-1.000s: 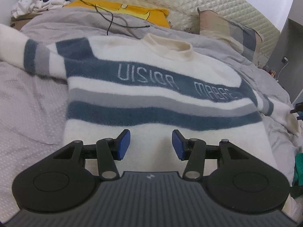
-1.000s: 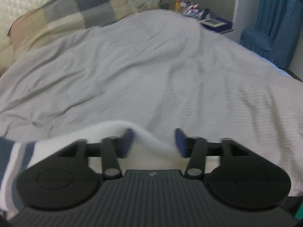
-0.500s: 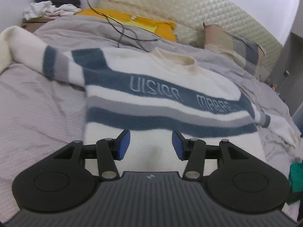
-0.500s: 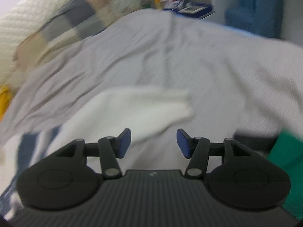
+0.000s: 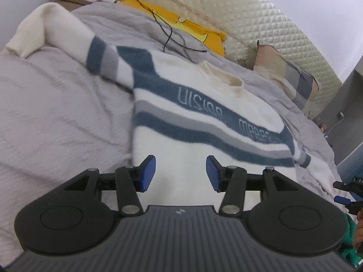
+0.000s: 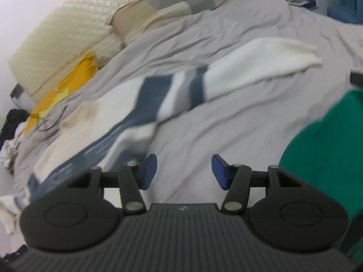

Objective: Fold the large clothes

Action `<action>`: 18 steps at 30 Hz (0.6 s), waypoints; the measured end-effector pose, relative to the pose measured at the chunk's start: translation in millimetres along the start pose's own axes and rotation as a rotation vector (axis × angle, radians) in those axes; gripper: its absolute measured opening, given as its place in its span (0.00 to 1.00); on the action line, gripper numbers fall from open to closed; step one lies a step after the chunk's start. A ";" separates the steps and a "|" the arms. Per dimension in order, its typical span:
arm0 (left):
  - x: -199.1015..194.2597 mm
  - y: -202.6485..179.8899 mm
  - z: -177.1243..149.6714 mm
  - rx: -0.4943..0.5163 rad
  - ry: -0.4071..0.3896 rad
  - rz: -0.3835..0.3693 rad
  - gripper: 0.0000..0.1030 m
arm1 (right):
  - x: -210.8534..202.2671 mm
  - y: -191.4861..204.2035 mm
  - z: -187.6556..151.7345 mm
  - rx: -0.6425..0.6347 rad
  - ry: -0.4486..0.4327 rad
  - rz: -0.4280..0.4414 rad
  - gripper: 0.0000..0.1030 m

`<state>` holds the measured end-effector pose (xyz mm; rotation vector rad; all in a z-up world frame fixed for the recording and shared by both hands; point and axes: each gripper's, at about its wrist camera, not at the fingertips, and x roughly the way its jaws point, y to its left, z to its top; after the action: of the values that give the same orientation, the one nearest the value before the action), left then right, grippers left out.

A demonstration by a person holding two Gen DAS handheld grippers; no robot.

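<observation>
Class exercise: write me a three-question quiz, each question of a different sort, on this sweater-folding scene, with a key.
1. True or false: the left gripper is shut on the sweater.
2. Which lies on the bedcover above the sweater's collar? A) a black cable B) a book C) a shoe
3. Fill in: the pillow by the headboard is ____ in colour.

Key: 1 false, its jaws stand open and empty; 2 A; 3 yellow.

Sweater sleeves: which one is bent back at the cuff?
The left-view far-left sleeve: its cream cuff end doubles back on the bed. The other sleeve lies straight.
</observation>
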<state>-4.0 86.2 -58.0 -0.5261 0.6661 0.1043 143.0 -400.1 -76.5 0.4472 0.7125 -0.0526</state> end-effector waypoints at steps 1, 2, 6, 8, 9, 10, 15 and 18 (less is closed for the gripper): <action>-2.6 2.2 -1.3 0.001 0.003 0.007 0.54 | -5.2 9.3 -9.6 0.013 0.012 0.009 0.54; -6.2 5.9 -3.0 -0.007 0.001 0.019 0.54 | -9.5 13.8 -16.1 0.026 0.018 0.024 0.54; -10.2 25.4 -10.2 -0.096 0.050 0.025 0.54 | -29.6 30.7 -50.9 0.047 0.016 0.090 0.54; -10.0 33.8 -17.9 -0.140 0.092 0.020 0.54 | -35.0 33.7 -68.3 0.029 0.010 0.094 0.54; -9.5 36.0 -21.9 -0.154 0.116 0.010 0.54 | -37.4 32.2 -76.8 0.025 0.007 0.093 0.54; -8.3 36.1 -25.6 -0.163 0.139 -0.004 0.54 | -39.6 29.1 -84.6 0.030 0.004 0.087 0.54; -8.6 35.5 -42.3 -0.189 0.224 -0.035 0.54 | -41.3 12.9 -110.0 0.075 0.033 0.079 0.56; -10.7 34.7 -51.7 -0.205 0.272 -0.033 0.54 | -40.5 5.4 -117.3 0.129 0.048 0.102 0.57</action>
<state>-50.4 91.3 -100.6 -0.7564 0.9172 0.0709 40.6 -350.8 -126.6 0.6089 0.7351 0.0082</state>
